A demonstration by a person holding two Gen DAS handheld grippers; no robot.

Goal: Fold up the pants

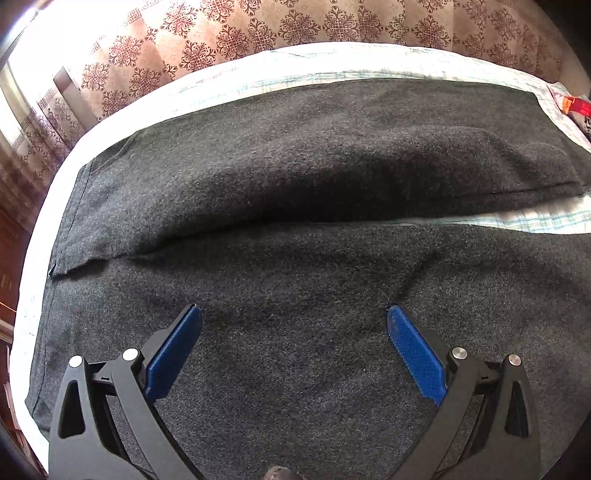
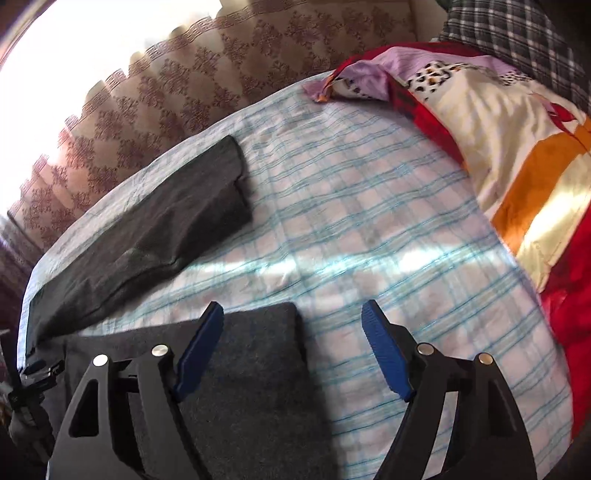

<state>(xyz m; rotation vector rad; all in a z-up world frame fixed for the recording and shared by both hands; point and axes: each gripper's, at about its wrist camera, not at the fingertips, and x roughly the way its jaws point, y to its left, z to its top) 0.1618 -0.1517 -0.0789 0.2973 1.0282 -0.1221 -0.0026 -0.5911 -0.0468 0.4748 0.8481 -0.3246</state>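
- My left claw stands wide, blue pads spread and gripping nothing, hovering over the near leg of the pants.
- My right claw is equally wide and empty; its left pad sits above the hem corner of the near leg, its right pad over bare bedsheet.
- The pants lie flat on the bed, both legs stretched out side by side. In the left view a strip of sheet shows between them toward the right; the waist end lies toward the left edge.
- In the right view the far leg lies well apart from the near one, its hem squared off, with plenty of open sheet to the right of both hems.
- Both claws point forward and downward across the bed.
- The pants are dark grey, fuzzy, felt-like cloth. The sheet is pale with thin blue checks.
- A glossy quilt in red, orange and cream is bunched along the right side, and a patterned brown curtain hangs behind the bed.
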